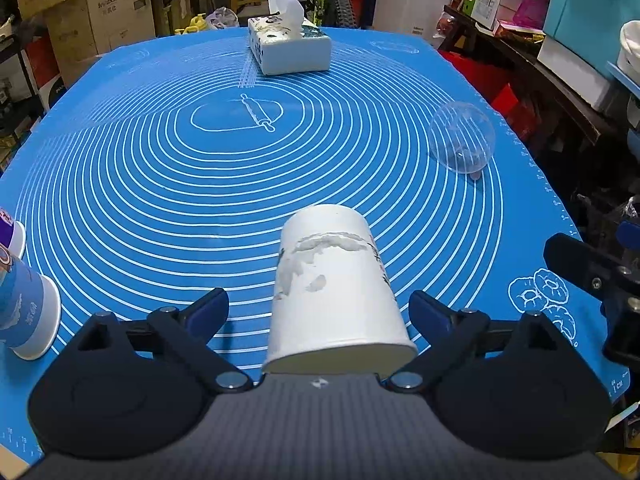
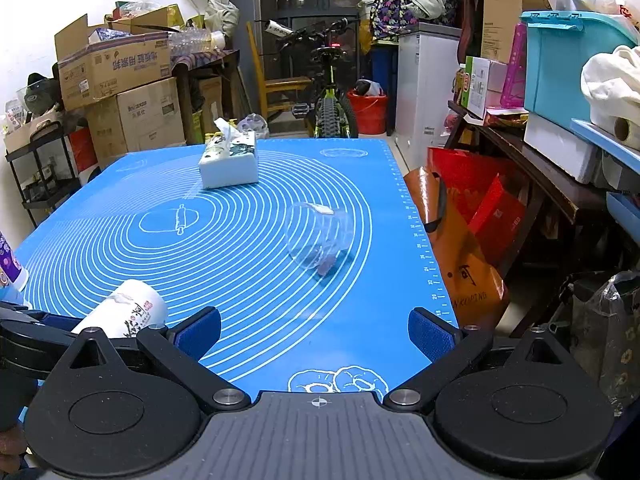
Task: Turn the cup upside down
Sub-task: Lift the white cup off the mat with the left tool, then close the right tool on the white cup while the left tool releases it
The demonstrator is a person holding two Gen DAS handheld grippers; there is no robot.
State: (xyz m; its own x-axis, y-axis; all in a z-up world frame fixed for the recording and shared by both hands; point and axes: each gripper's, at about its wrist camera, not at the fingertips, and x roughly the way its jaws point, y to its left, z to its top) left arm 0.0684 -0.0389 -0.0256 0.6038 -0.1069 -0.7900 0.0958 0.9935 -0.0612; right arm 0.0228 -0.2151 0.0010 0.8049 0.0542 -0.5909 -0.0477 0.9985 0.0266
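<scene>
A white paper cup (image 1: 336, 292) with a torn label stands upside down on the blue mat (image 1: 160, 184), rim down, between the fingers of my left gripper (image 1: 320, 312). The left jaws are wide open and do not touch the cup. The cup also shows at the lower left of the right wrist view (image 2: 128, 312). My right gripper (image 2: 316, 332) is open and empty above the mat's near edge. A clear plastic cup (image 1: 462, 140) lies on its side on the mat at the right; it also shows in the right wrist view (image 2: 320, 240).
A white tissue box (image 1: 290, 44) sits at the far side of the mat. Blue and white paper cups (image 1: 28, 304) stand at the left edge. Cardboard boxes (image 2: 116, 92), a bicycle (image 2: 332, 108) and cluttered shelves (image 2: 560, 152) surround the table.
</scene>
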